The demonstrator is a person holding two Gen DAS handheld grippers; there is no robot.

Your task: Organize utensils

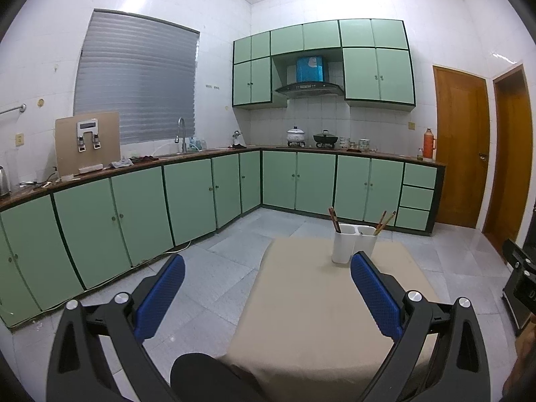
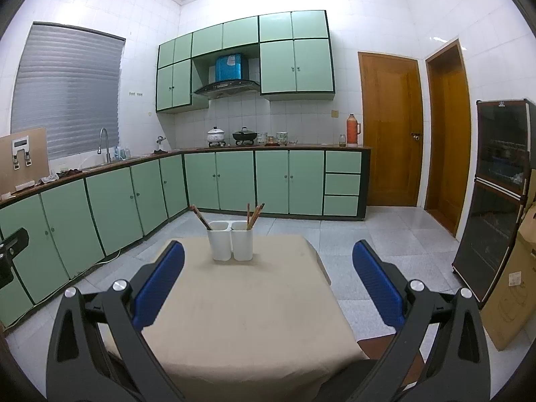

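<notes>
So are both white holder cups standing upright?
Yes. Both white holder cups stand upright, side by side on the beige tablecloth, chopsticks sticking out the tops.

Kitchen with green cabinets (image 2: 110,207) along two walls, a shuttered window (image 1: 137,83), sink faucet (image 1: 181,132), range hood (image 2: 227,87), two pots on the stove (image 2: 231,135), an orange thermos (image 2: 351,129), and wooden doors (image 2: 390,130).

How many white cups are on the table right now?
2. The left cup and the right cup stand side by side, touching, at the far end of the table, each holding chopsticks.
</notes>
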